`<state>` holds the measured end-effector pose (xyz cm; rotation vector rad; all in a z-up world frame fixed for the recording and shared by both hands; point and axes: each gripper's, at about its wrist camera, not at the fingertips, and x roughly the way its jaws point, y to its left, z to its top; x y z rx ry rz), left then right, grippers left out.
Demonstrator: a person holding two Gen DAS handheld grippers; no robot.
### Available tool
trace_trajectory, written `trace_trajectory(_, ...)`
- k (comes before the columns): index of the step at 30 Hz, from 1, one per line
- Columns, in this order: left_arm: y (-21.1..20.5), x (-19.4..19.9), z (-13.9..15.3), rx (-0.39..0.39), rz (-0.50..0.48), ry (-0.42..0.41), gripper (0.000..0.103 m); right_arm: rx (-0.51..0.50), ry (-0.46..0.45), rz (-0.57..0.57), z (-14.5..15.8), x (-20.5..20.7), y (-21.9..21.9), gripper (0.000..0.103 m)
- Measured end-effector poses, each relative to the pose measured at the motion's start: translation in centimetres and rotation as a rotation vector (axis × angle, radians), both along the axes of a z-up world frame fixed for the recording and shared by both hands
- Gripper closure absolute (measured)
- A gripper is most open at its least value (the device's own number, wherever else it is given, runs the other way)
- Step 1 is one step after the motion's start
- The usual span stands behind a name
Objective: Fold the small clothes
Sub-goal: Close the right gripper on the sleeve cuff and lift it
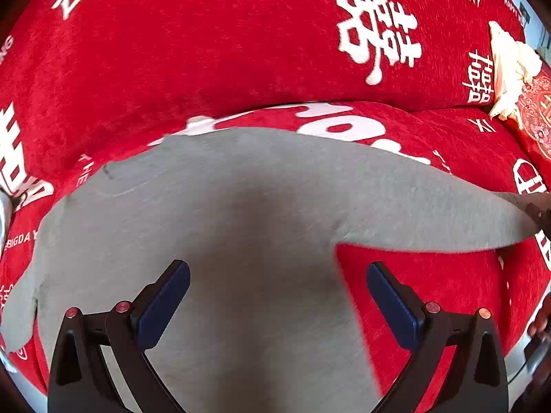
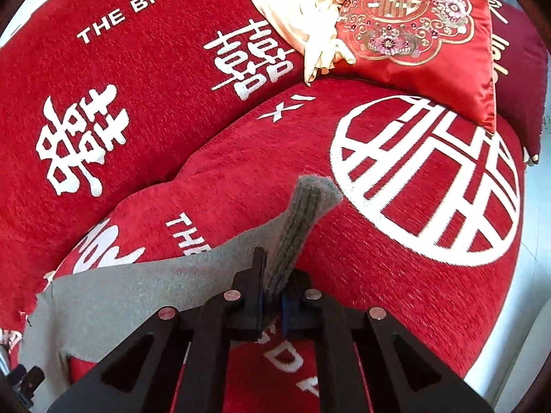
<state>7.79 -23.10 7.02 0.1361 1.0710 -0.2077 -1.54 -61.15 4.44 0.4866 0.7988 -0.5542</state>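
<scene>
The right gripper (image 2: 273, 296) pinches the grey garment's ribbed cuff (image 2: 303, 220) and should carry it inward without dragging, while the left gripper (image 1: 277, 292) hovers open and empty above the grey garment (image 1: 241, 206).

Home (red sofa (image 2: 206, 179), cushion (image 2: 430, 34))

Bright even daylight, saturated reds, strong fisheye curvature with dark vignetted corners, soft shadow on grey garment (image 1: 241, 213), slight motion blur at its edges.

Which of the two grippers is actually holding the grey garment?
The right gripper, clamped shut on the grey garment's ribbed cuff. The left gripper hangs open above it.
</scene>
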Motion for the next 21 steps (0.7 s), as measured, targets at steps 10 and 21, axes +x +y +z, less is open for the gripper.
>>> trace_trajectory(10, 11.9, -2.4, -3.7, -0.040, 0.159, 0.082, 0.000, 0.036, -0.066, 0.000, 5.3, 0.1, 2.8, 0.096)
trace_trajectory(21, 19.9, -5.6, -4.8, -0.112, 0.223, 0.098, 0.000, -0.048, -0.135, 0.093, 12.3, 2.2, 12.0, 0.095)
